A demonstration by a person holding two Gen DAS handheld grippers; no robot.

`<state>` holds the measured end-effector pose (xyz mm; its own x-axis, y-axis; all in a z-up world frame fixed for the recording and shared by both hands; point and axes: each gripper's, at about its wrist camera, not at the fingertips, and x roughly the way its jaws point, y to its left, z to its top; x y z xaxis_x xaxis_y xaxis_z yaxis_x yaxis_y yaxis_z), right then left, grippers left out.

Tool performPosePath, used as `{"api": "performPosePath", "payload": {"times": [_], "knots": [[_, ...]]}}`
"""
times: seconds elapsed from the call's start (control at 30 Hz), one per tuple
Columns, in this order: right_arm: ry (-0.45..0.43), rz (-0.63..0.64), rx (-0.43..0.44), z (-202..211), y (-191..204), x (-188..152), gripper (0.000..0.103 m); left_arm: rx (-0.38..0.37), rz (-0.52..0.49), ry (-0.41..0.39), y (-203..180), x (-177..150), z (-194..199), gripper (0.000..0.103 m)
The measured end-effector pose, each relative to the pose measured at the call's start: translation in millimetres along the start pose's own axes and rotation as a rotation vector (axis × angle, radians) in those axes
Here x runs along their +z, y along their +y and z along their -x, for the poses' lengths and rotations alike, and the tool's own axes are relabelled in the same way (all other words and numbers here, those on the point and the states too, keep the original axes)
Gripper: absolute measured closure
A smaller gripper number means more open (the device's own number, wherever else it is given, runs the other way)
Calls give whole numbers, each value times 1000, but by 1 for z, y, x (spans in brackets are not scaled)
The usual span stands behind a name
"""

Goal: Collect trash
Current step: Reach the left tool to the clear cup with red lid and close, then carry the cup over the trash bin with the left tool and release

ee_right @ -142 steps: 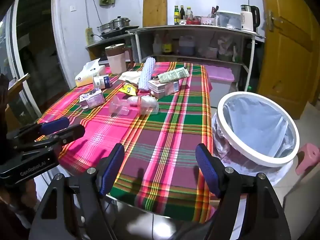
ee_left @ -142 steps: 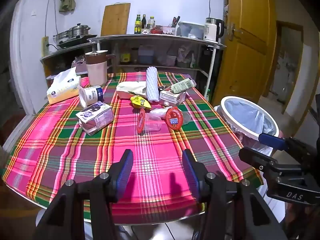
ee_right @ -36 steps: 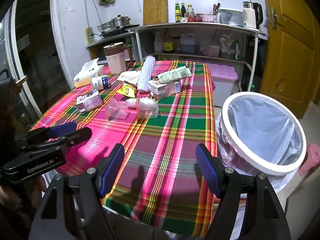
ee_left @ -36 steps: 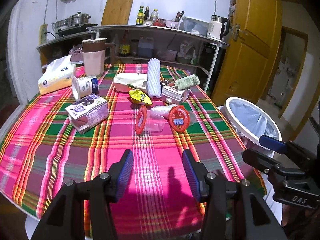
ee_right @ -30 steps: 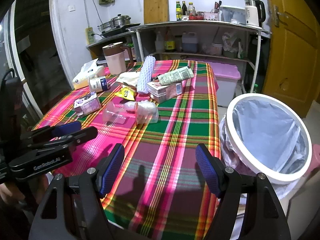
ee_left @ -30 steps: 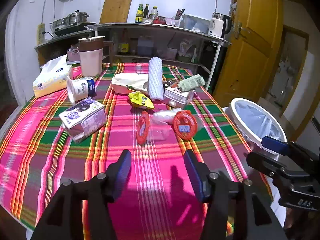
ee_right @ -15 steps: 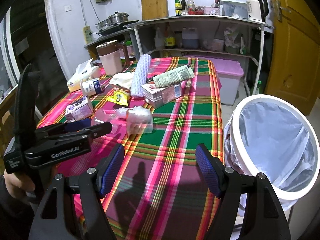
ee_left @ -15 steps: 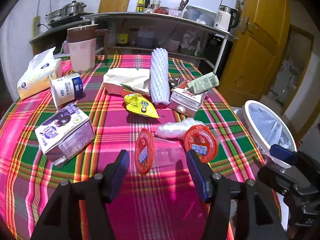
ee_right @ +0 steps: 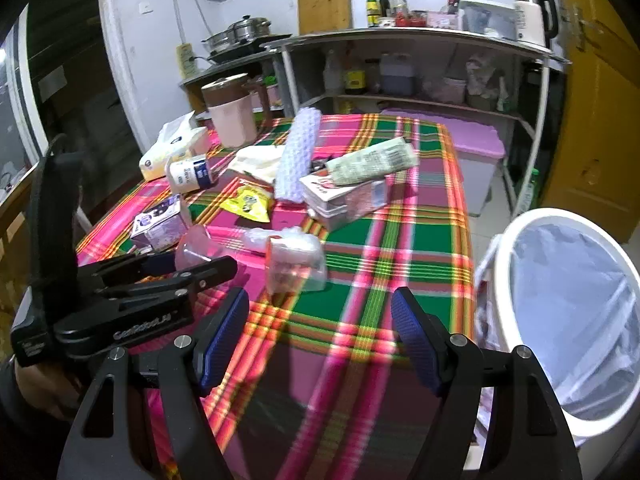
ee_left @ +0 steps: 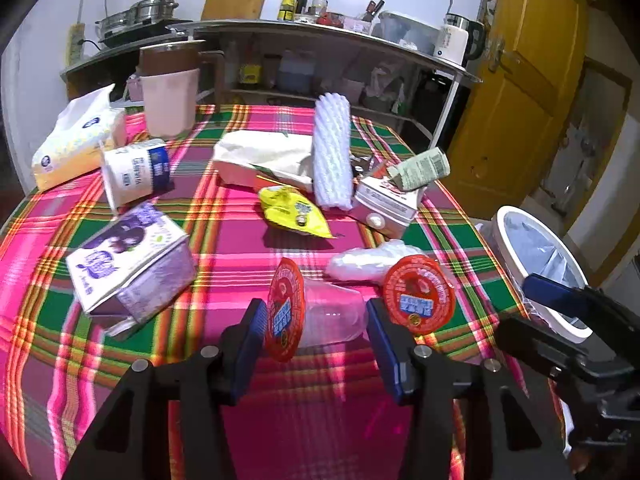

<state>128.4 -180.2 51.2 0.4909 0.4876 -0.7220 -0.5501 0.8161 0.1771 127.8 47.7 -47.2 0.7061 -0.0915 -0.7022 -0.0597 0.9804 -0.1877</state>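
Observation:
Trash lies on a plaid tablecloth (ee_left: 240, 240). My left gripper (ee_left: 316, 324) is open, its blue pads on either side of a clear plastic cup with a red foil lid (ee_left: 316, 312) lying on its side. A second red-lidded cup (ee_left: 418, 294) lies just to its right, beside a crumpled clear plastic bag (ee_left: 372, 258). My right gripper (ee_right: 320, 316) is open and empty above the table's near edge, just short of that second cup (ee_right: 294, 262). The white-rimmed trash bin with a liner (ee_right: 572, 312) stands to the right of the table; it also shows in the left wrist view (ee_left: 536, 256).
Further back lie a purple carton (ee_left: 128, 264), a yoghurt cup (ee_left: 134, 174), a yellow wrapper (ee_left: 292, 210), white foam netting (ee_left: 332, 152), a white bag (ee_left: 264, 156), a red-white box (ee_left: 384, 200), a tissue pack (ee_left: 72, 140) and a pink jug (ee_left: 170, 88). A shelf unit stands behind.
Both grippers have moved forward over the table. The left one has come up to the near red-lidded cup, which now sits between its open pads.

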Motion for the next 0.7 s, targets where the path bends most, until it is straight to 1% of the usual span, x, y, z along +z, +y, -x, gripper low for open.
{"api": "performPosePath", "payload": {"times": [0.2, 0.4, 0.57, 0.6, 0.63, 0.67, 0.7], "knots": [[40, 9, 41, -25, 6, 10, 29, -9, 38, -9, 18, -5, 11, 52], [75, -8, 52, -46, 5, 19, 29, -24, 44, -11, 25, -5, 14, 52], [106, -6, 29, -57, 7, 23, 29, -33, 48, -9, 27, -6, 13, 52], [116, -10, 29, -59, 6, 24, 31, -35, 48, -8, 28, -6, 13, 52], [129, -19, 37, -61, 6, 24, 40, -36, 48, -8, 28, -7, 13, 52], [144, -37, 51, -63, 4, 23, 44, -37, 48, -7, 28, -7, 12, 52], [154, -48, 57, -65, 3, 23, 50, -37, 47, -7, 27, -8, 12, 52]]}}
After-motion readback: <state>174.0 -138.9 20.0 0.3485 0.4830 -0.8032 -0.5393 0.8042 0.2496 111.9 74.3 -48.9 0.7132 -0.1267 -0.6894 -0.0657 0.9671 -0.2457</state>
